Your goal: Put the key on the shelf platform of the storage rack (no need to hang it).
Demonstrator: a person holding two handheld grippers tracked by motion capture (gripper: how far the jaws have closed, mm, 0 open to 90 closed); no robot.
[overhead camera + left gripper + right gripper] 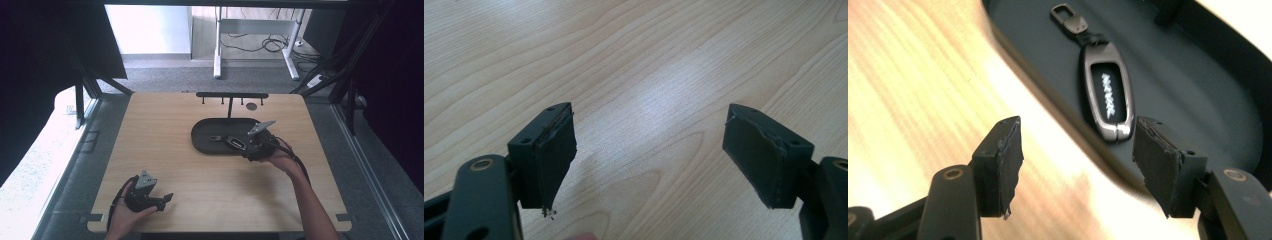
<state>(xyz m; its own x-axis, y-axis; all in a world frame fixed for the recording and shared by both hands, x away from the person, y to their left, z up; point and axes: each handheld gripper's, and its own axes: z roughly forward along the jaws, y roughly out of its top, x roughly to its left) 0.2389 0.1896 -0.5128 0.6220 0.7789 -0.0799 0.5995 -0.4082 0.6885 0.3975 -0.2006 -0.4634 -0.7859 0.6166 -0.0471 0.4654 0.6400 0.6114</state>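
A dark key fob (234,143) with a metal clip lies flat inside the black oval tray (200,136) at the table's middle. In the right gripper view the key fob (1108,97) rests on the tray (1198,90) floor just beyond my jaws. My right gripper (246,148) sits at the tray's near right rim; its jaws stand apart with nothing between them (1078,160). My left gripper (167,200) rests near the front left of the table, open over bare wood (649,150).
A black bar with small hooks (231,95) rises on a post behind the tray. A small dark round mark (251,106) lies on the wood near it. Light wooden tabletop (165,150) spreads between the two grippers.
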